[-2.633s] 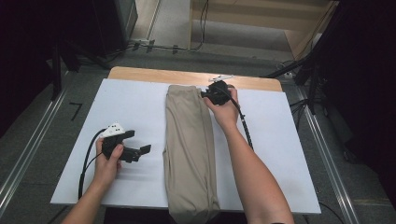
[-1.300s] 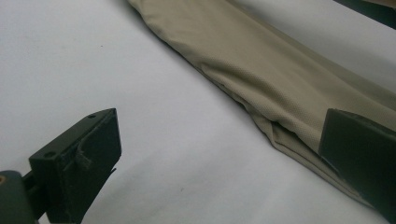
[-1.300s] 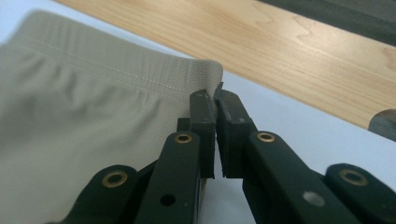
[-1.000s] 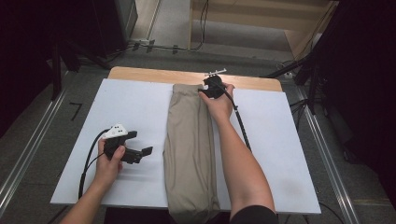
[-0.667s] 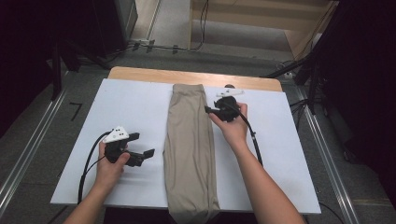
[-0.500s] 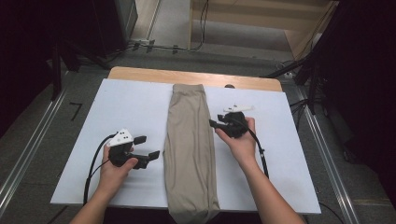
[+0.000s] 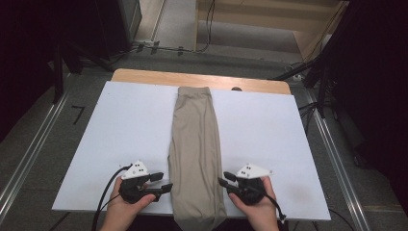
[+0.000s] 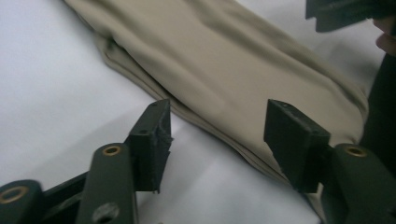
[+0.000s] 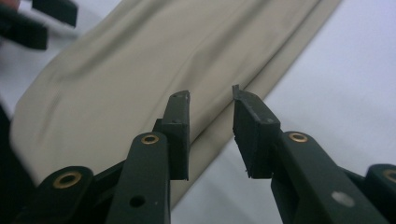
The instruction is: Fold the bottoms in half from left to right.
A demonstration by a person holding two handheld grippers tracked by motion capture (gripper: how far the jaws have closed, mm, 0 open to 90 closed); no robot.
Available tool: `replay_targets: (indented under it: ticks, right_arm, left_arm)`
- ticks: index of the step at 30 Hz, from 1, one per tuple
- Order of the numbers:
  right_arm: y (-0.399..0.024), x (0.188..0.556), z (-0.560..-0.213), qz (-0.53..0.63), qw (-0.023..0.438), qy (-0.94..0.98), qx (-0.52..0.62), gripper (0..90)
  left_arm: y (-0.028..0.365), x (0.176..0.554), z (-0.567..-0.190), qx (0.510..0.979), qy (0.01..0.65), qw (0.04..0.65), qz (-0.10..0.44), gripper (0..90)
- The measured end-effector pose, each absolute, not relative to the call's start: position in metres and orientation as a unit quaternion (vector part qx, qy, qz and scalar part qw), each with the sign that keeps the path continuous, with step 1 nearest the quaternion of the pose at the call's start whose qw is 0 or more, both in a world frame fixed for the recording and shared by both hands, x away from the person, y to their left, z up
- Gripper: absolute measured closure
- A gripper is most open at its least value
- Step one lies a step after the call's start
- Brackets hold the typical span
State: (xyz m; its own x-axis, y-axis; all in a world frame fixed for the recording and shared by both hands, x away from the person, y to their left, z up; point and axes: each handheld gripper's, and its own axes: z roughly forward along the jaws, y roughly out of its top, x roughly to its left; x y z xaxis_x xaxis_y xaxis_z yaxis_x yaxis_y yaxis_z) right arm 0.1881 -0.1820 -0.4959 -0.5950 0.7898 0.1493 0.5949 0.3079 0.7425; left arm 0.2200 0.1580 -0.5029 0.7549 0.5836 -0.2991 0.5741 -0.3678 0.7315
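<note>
My left gripper (image 7: 161, 185) closes in beside the folded beige trousers (image 7: 196, 144), gripping nothing. They lie lengthwise mid-bench (image 7: 120, 125), folded narrow; the crosswise fold is left. My right gripper (image 7: 226, 182) narrows too, its jaws bare at the cloth's edge.

I am seeing the folded beige cloth (image 7: 196, 159) running past the bottom edge of the high view, its near end cut off. My forearms are being cropped there too. In the right gripper view, the left gripper (image 9: 37, 21) is appearing blurred and clipped at the top-left corner.
</note>
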Motion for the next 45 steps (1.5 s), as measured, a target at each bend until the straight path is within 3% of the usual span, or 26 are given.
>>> replay_targets:
  ticks: [3,5,10,14,16,21,25,28,29,36,39,45]
  right_arm:
    - [-0.174,0.166,-0.496,0.387,0.126,0.814,0.414,64.9]
    - [-0.174,0.153,-0.497,0.379,0.133,0.814,0.42,69.5]
    - [-0.187,0.134,-0.503,0.396,0.103,0.805,0.43,82.4]
    - [-0.18,0.125,-0.508,0.391,0.087,0.819,0.411,79.3]
    - [-0.173,0.125,-0.511,0.382,0.093,0.827,0.403,73.7]
    - [-0.166,0.123,-0.517,0.366,0.11,0.836,0.394,72.5]
    - [-0.165,0.125,-0.517,0.372,0.093,0.838,0.389,86.5]
    - [-0.163,0.125,-0.516,0.368,0.094,0.84,0.387,88.2]
    - [-0.163,0.125,-0.515,0.369,0.092,0.839,0.389,88.2]
    - [-0.161,0.118,-0.505,0.414,0.066,0.824,0.38,88.1]
    - [-0.164,0.119,-0.505,0.399,0.077,0.828,0.387,88.1]
    - [-0.179,0.124,-0.505,0.399,0.082,0.811,0.42,85.8]
  left_arm:
    - [0.152,0.206,-0.506,0.834,0.341,0.435,-0.003,45.7]
    - [0.15,0.197,-0.506,0.832,0.339,0.439,-0.006,48.0]
    - [0.146,0.183,-0.506,0.836,0.331,0.437,-0.011,55.2]
    - [0.143,0.18,-0.511,0.837,0.344,0.425,-0.009,54.0]
    - [0.141,0.18,-0.512,0.833,0.351,0.427,0.001,52.2]
    - [0.13,0.174,-0.513,0.838,0.344,0.423,0.025,53.2]
    - [0.125,0.17,-0.512,0.848,0.34,0.401,0.072,70.0]
    - [0.125,0.172,-0.512,0.849,0.334,0.407,0.046,86.9]
    - [0.124,0.173,-0.512,0.852,0.328,0.405,0.045,88.1]
    - [0.14,0.177,-0.495,0.847,0.313,0.43,0.015,89.3]
    - [0.142,0.182,-0.503,0.853,0.308,0.421,-0.009,88.9]
    - [0.139,0.184,-0.508,0.855,0.305,0.419,-0.033,82.5]
